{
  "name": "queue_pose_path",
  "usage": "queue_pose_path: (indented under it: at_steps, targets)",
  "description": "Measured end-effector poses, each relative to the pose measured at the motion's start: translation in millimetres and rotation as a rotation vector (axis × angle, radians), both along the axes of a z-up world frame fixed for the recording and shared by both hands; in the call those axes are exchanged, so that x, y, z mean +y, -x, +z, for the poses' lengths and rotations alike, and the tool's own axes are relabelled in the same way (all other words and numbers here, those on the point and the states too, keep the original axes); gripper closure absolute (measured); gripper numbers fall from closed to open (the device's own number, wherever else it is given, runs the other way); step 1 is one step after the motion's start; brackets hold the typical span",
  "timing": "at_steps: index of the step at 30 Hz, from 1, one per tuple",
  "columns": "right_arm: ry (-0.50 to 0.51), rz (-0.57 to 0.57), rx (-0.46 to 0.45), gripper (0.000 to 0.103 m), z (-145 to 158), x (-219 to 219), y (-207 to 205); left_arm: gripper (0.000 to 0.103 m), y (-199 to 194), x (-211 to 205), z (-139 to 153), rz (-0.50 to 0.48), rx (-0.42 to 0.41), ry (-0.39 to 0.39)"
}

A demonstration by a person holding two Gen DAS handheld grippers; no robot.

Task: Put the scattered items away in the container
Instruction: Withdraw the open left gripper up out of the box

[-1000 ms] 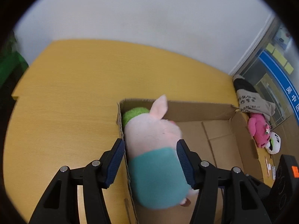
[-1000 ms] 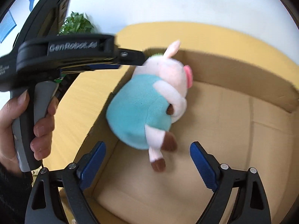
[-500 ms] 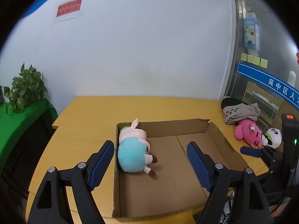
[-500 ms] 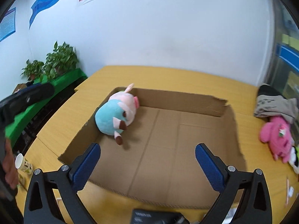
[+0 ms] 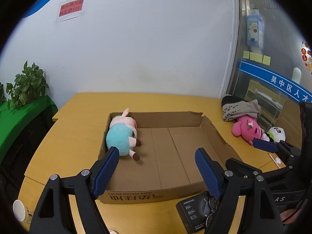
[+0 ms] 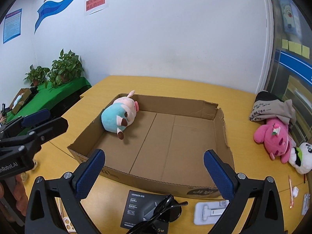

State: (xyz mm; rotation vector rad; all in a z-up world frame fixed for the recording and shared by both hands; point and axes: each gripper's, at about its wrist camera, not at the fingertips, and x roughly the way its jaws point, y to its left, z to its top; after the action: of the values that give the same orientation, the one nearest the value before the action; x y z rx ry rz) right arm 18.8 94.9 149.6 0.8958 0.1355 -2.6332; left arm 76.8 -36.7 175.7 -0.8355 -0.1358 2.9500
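A pink pig plush in a teal shirt (image 5: 122, 134) lies in the far left corner of the open cardboard box (image 5: 212, 132); it also shows in the right wrist view (image 6: 119, 117), in the same box (image 6: 224, 136). My left gripper (image 5: 157, 167) is open and empty, held back above the box's near edge. My right gripper (image 6: 154, 169) is open and empty, near the box's front wall. A pink plush (image 6: 275, 138), a white panda plush (image 6: 301, 158) and a folded cloth (image 6: 271, 107) lie on the table right of the box.
The yellow table (image 6: 175, 85) stands against a white wall. A black product box (image 6: 144, 210), sunglasses (image 6: 167, 208) and a white holder (image 6: 210, 212) lie in front of the box. A paper cup (image 5: 19, 210) stands at the near left. Potted plants (image 6: 64, 68) stand at the left.
My left gripper let go of the pig plush in the box and pulled back and up. My right gripper also drew back. The pig plush now lies still in the corner.
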Motion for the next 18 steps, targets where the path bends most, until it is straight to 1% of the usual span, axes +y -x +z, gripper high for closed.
queue_pose_path:
  at_steps: [6,10,18]
  targets:
    - [0.005,-0.002,0.002,0.000,-4,19,-14,0.023,-5,11,-6,-0.019,-0.028,0.005]
    - [0.003,-0.011,0.004,0.000,-5,21,-15,0.023,-11,10,-8,-0.022,-0.030,-0.013]
    - [0.025,-0.005,-0.024,0.000,-18,27,-16,0.023,-11,4,-26,-0.005,-0.079,-0.019]
